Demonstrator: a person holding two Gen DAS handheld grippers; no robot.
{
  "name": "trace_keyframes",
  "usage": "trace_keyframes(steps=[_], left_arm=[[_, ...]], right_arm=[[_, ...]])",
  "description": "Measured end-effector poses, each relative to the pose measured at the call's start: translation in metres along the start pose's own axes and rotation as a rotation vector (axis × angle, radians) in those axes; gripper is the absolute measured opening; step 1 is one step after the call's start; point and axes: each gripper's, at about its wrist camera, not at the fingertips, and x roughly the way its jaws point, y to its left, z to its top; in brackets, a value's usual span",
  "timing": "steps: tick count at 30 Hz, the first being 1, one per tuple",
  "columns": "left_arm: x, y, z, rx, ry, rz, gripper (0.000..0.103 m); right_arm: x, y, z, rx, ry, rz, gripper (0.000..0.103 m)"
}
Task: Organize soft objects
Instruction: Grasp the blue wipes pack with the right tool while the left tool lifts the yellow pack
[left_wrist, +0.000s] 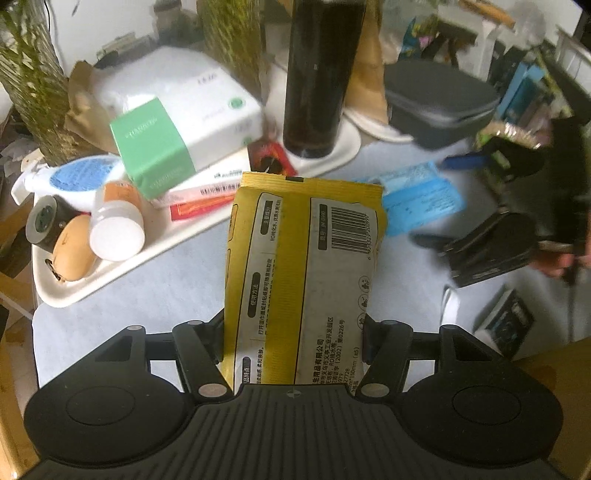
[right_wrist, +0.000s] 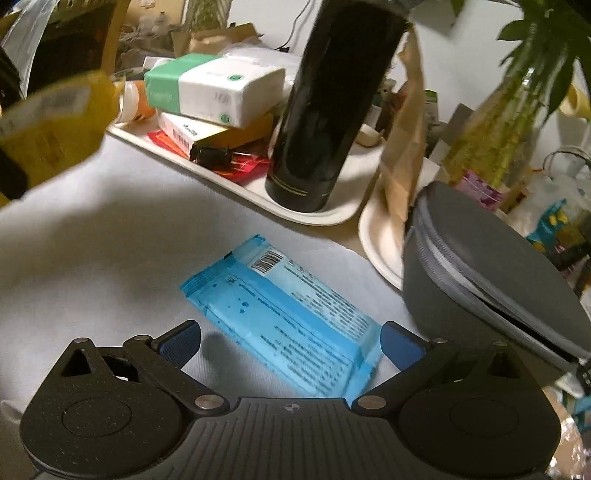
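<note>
A yellow wet-wipes pack (left_wrist: 303, 258) stands upright between the fingers of my left gripper (left_wrist: 295, 325), which is shut on its lower part and holds it above the white tablecloth. The same pack shows as a yellow blur (right_wrist: 55, 129) at the left of the right wrist view. A blue wet-wipes pack (right_wrist: 288, 317) lies flat on the cloth, barcode side up. My right gripper (right_wrist: 291, 343) hovers over its near end, open, with a blue fingertip on either side and not touching it. The blue pack (left_wrist: 417, 199) also shows behind the yellow one.
A cream tray (left_wrist: 110, 280) at the back holds a white tissue pack (left_wrist: 192, 99), a green box (left_wrist: 151, 147), small bottles and a tall black cylinder (right_wrist: 332, 110). A grey zip case (right_wrist: 491, 280) sits to the right, next to a paper bag (right_wrist: 406, 122) and plant vases.
</note>
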Motion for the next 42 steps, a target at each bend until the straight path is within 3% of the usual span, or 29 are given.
trace_keyframes(steps=[8, 14, 22, 30, 37, 42], left_arm=[[-0.019, 0.003, -0.006, -0.009, -0.07, -0.024, 0.061], [-0.03, 0.001, -0.014, -0.013, -0.101, -0.04, 0.061], [-0.033, 0.004, -0.019, -0.038, -0.116, -0.032, 0.061], [-0.034, 0.008, -0.03, -0.06, -0.094, -0.02, 0.061], [-0.044, 0.014, -0.034, -0.089, -0.106, -0.017, 0.061], [-0.058, 0.016, -0.035, -0.121, -0.132, 0.008, 0.061]], right_arm=[[0.024, -0.022, 0.008, 0.1, -0.033, 0.076, 0.102], [0.034, -0.038, 0.005, 0.222, -0.011, 0.148, 0.102], [0.016, -0.03, 0.005, 0.205, 0.062, 0.165, 0.079], [0.018, -0.024, 0.009, 0.207, 0.035, 0.138, 0.078], [0.013, -0.026, 0.008, 0.221, 0.021, 0.151, 0.065], [-0.009, -0.029, 0.011, 0.226, 0.032, 0.14, 0.064]])
